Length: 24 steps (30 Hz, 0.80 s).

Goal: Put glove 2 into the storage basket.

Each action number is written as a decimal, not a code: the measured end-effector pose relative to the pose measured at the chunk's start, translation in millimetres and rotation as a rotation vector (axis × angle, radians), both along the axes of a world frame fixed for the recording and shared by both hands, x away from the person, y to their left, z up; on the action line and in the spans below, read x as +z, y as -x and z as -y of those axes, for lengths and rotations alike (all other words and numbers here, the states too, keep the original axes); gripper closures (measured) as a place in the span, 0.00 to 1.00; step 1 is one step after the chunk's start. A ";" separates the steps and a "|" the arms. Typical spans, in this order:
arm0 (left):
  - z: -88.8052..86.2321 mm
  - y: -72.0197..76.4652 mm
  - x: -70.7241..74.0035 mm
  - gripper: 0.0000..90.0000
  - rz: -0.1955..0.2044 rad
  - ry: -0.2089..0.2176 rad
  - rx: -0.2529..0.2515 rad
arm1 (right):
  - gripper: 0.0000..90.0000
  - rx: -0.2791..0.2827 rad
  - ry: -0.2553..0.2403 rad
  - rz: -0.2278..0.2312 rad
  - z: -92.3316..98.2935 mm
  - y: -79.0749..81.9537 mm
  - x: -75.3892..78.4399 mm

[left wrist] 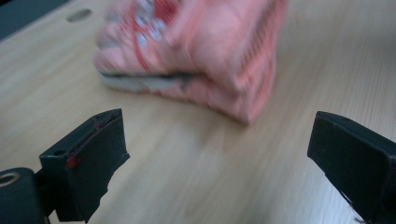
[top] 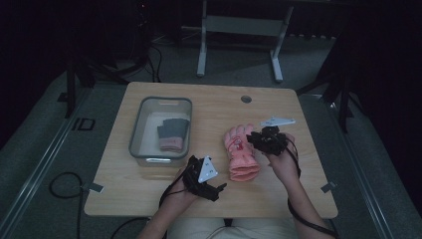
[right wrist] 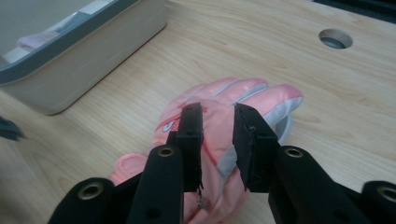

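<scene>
A pink glove (top: 241, 154) lies flat on the wooden table (top: 209, 104), fingers pointing away from me. My right gripper (top: 260, 140) hovers over its finger end. In the right gripper view the jaws stand a little apart above the glove (right wrist: 254, 95), and this gripper (right wrist: 218, 114) is open with nothing pinched. My left gripper (top: 213, 189) sits near the table's front edge, left of the glove's cuff. Its jaws are spread wide and bare, so the left gripper (left wrist: 215, 154) is open, facing the blurred glove (left wrist: 205, 51).
A grey-rimmed plastic bin (top: 144, 149) stands at the left of the table and holds a second pink glove with a dark cuff (top: 172, 134). A round cable hole (top: 246, 98) lies near the far edge. Cables trail off the front.
</scene>
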<state>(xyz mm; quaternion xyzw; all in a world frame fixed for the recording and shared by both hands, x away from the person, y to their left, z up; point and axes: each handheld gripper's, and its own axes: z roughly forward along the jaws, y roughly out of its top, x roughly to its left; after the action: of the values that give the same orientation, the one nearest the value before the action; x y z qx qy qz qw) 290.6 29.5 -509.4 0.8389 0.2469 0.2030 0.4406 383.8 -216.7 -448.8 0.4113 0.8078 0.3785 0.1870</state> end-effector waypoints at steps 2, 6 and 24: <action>0.3 -3.6 6.5 0.06 -0.022 0.027 0.010 | 0.79 -0.001 0.005 0.003 -0.6 -0.9 0.5; 10.0 -33.3 33.4 0.11 -0.056 0.014 0.064 | 0.77 -0.004 0.010 0.013 -7.4 -6.0 -1.9; 43.3 -132.6 -19.9 0.24 -0.517 0.024 0.193 | 0.57 -0.005 0.070 -0.200 19.0 -25.7 -58.7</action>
<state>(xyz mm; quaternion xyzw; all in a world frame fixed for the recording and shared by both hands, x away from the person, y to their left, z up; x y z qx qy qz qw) 423.2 -13.9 -529.3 0.8301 0.4323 0.0204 0.3516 409.6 -235.7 -507.5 0.4421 0.8343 0.3065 0.1209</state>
